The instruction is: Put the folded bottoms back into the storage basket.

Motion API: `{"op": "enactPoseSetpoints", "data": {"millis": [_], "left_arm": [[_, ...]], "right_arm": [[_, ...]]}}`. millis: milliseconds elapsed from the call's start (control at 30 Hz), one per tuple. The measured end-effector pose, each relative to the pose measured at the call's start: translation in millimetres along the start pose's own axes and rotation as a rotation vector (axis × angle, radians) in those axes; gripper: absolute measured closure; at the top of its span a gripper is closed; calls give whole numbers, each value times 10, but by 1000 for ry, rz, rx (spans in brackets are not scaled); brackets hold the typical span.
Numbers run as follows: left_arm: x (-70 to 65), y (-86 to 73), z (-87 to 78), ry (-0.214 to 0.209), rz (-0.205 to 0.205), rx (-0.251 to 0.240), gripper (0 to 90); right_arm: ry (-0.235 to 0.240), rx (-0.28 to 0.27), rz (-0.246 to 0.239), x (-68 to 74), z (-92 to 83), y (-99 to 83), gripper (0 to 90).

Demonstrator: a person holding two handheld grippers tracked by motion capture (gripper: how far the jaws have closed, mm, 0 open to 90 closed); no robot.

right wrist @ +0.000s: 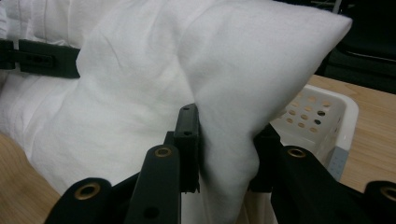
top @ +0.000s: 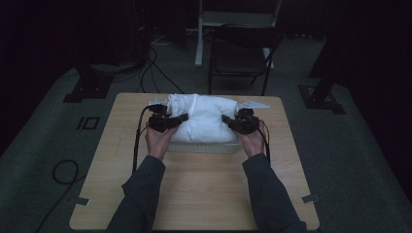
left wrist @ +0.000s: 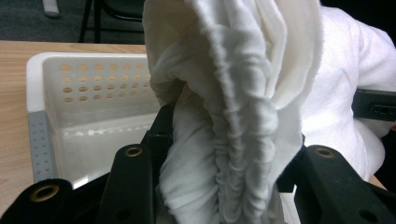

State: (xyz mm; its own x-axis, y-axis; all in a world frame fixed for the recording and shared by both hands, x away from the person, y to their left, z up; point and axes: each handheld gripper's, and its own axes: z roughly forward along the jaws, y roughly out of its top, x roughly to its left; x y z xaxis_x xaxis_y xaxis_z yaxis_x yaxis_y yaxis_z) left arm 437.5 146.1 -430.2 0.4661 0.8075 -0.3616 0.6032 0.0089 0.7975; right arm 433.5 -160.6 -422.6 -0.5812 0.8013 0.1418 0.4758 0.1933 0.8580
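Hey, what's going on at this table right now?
A person at a wooden table is handling a bundle of white cloth with a gripper in each hand. The left gripper is clamped on a bunched end of the cloth, and the right gripper pinches the opposite end. The bundle sits over a white perforated basket, partly inside it as far as the high view shows.
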Motion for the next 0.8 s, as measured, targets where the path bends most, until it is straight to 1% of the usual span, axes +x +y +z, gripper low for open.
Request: {"op": "enactPoseSetpoints", "data": {"millis": [33,133,267,367,467,700,800], "left_arm": [[1,5,7,5,-2,1,548],[-5,27,21,21,10,3,548],[8,42,61,28,15,4,549],[19,50,97,34,10,-1,549],[21,62,136,44,18,-2,550],[62,45,222,53,5,8,550],[84,37,255,56,1,12,549]], "right_arm": [[0,5,2,-2,14,1,714],[-3,13,4,-9,49,-1,714],[-8,14,12,-25,73,-3,715],[-14,14,13,-31,89,6,715],[-23,12,17,-43,108,14,715],[-33,26,28,-79,170,3,715],[-35,33,39,-99,214,-10,715]]}}
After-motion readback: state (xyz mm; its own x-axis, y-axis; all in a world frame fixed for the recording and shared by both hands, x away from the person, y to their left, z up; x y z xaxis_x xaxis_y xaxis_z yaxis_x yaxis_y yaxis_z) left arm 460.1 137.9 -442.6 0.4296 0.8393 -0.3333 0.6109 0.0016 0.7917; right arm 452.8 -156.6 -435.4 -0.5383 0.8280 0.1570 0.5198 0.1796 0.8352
